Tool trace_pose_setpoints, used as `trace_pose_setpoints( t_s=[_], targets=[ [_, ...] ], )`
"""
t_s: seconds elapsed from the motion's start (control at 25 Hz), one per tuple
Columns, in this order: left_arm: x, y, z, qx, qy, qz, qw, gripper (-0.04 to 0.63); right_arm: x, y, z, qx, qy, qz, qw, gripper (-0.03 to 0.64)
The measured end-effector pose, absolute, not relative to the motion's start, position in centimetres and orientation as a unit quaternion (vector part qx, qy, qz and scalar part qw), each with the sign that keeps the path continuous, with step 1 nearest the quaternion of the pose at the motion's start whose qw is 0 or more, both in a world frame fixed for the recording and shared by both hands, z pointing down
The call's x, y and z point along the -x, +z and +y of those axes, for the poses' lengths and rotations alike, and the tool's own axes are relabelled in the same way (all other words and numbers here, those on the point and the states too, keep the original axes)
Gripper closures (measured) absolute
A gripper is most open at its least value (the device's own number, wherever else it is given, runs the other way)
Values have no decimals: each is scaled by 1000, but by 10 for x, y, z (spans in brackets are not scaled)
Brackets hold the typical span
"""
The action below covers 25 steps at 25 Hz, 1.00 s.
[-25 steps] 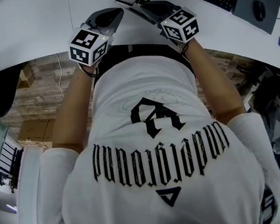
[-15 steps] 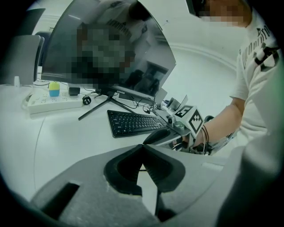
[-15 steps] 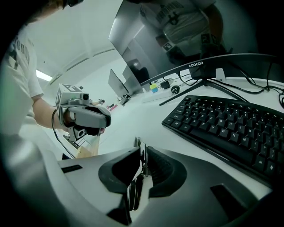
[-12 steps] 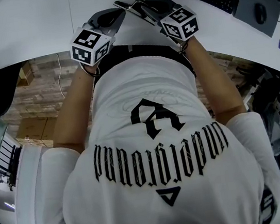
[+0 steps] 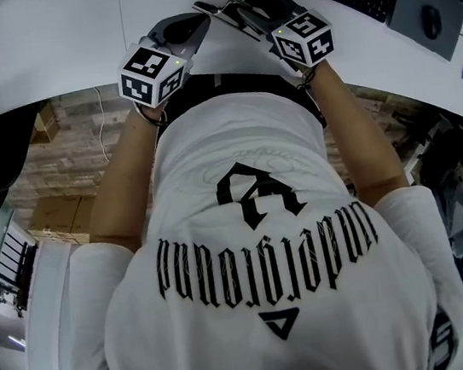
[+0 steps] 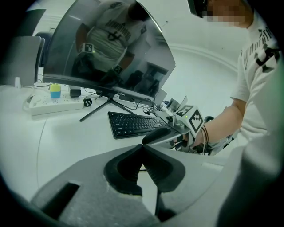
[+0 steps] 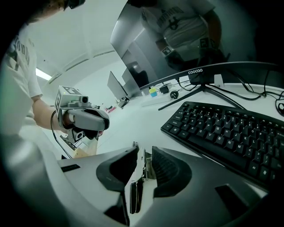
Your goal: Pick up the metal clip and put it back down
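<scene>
The metal clip (image 7: 143,167), silver with black handles, stands on edge on the white desk between the jaws of my right gripper (image 7: 143,150). Those jaws have just been opening, and a strip of desk shows between the left pad and the clip. In the head view the clip (image 5: 209,8) shows as a thin sliver at the tip of the right gripper (image 5: 229,9). My left gripper (image 6: 142,147) is shut with nothing in it. It rests a short way left of the right one, at the near desk edge (image 5: 191,26).
A black keyboard (image 7: 230,133) lies just right of the right gripper. A curved monitor (image 6: 111,48) stands behind it on a splayed stand. A white power strip (image 6: 53,104) sits far left. A mouse (image 5: 429,17) rests on a dark pad at the right.
The right gripper's jaws have spread apart round the clip. Both hands have stayed almost where they were at the desk edge.
</scene>
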<state>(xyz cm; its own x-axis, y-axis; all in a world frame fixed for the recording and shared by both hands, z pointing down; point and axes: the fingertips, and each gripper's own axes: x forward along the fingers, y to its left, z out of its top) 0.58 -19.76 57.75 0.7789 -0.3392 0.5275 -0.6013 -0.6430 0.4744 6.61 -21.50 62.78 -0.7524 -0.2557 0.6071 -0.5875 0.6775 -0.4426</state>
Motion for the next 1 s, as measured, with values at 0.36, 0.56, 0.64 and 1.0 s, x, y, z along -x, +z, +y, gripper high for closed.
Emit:
trace_pose_setpoints(
  t_s=[0.36,0.56,0.64,1.0],
  targets=[
    [12,550,-190,-897,195,-257,302,583,-67,577,-216,-277,279,-888,238,537],
    [26,516,-190,-910,185,-254,270,583,-55,528,-214,-292,236,-901,217,537],
    [31,497,-191,-916,175,-256,254,583,-51,508,-211,-300,220,-904,210,537],
    [61,414,-191,-942,131,-247,187,583,-32,416,-197,-345,168,-909,161,537]
  ],
)
